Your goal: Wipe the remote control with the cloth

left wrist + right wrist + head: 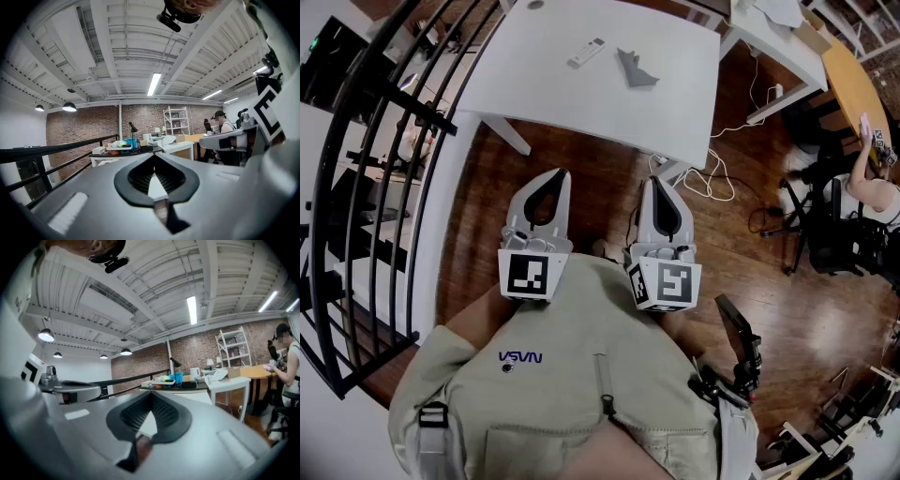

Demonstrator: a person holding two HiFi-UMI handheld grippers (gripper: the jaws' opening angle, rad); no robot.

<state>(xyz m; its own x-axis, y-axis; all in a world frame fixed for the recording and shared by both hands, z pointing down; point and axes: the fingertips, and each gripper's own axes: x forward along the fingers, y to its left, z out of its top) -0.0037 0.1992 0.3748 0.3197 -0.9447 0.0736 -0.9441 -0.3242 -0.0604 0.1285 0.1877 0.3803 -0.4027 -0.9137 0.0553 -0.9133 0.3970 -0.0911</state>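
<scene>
On the white table (675, 103) ahead, a white remote control (587, 52) lies beside a crumpled grey cloth (636, 68). Both grippers are held close to my chest, well short of the table and over the wooden floor. My left gripper (560, 174) is shut with nothing in it. My right gripper (657, 181) is shut and empty too. In the left gripper view the left gripper (153, 157) points level at the table's edge. The right gripper (151, 396) does the same in the right gripper view. Neither gripper view shows the remote or the cloth.
A black railing (384, 169) runs along the left. White cables (712, 178) trail on the floor by the table leg. A person sits at a wooden desk (853, 80) at the right, near a black office chair (839, 234). More desks (126, 149) stand by the brick wall.
</scene>
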